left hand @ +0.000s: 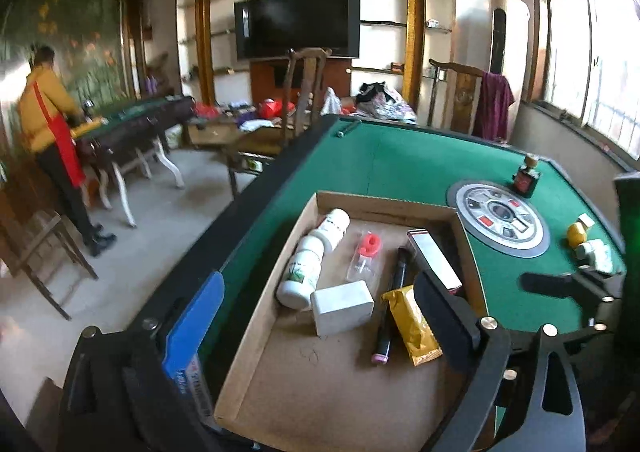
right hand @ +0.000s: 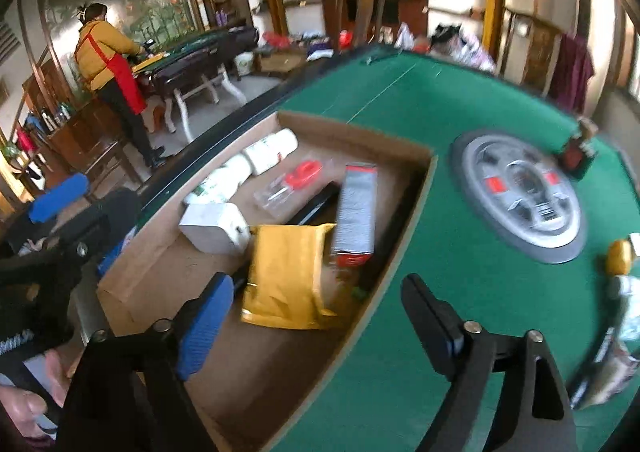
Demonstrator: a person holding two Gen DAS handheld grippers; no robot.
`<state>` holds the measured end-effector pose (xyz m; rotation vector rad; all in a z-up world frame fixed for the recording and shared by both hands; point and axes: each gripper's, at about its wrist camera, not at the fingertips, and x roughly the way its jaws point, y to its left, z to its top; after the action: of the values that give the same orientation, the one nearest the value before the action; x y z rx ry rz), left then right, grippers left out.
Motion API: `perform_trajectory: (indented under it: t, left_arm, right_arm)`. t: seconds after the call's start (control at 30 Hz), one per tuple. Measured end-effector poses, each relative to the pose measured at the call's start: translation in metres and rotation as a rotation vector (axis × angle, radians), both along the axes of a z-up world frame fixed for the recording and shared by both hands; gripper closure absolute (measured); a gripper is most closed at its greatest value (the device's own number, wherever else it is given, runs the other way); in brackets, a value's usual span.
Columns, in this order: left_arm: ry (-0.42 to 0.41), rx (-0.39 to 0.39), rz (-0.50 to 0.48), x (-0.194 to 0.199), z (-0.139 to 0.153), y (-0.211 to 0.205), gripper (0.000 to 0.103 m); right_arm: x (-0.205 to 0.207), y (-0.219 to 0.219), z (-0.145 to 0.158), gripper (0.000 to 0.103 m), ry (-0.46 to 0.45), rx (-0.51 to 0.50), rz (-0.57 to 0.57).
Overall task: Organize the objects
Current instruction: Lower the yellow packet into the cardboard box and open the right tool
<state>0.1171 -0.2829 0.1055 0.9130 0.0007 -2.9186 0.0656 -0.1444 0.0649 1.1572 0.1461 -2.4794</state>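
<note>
While both grippers, left [left hand: 320,316] and right [right hand: 316,312], hang spread wide and empty over the box [left hand: 384,206], the next job looks like fetching the yellow thing [left hand: 577,234] from the green table [left hand: 420,168].

The left gripper [left hand: 320,316] points forward and downward with its two fingers spread wide, one with a blue pad [left hand: 196,316] and the other black [left hand: 444,312], and nothing is clamped between them. The right gripper [right hand: 320,316] is tilted down more steeply and is somewhat rolled to one side, its blue-padded finger [right hand: 204,328] and black finger [right hand: 432,316] also standing far apart and gripping nothing. At the lower left edge of the right wrist view, part of a hand [right hand: 28,408] shows beside the dark body of the other tool.
</note>
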Motion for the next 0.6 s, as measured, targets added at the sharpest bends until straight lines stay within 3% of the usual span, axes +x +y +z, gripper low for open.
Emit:
perform_trajectory:
  t: [0.6]
  left_arm:
    - [-0.044, -0.163, -0.144, 0.001, 0.006, 0.109, 0.007]
  right_arm:
    - [0.009, 0.121, 0.008, 0.009, 0.008, -0.136, -0.193]
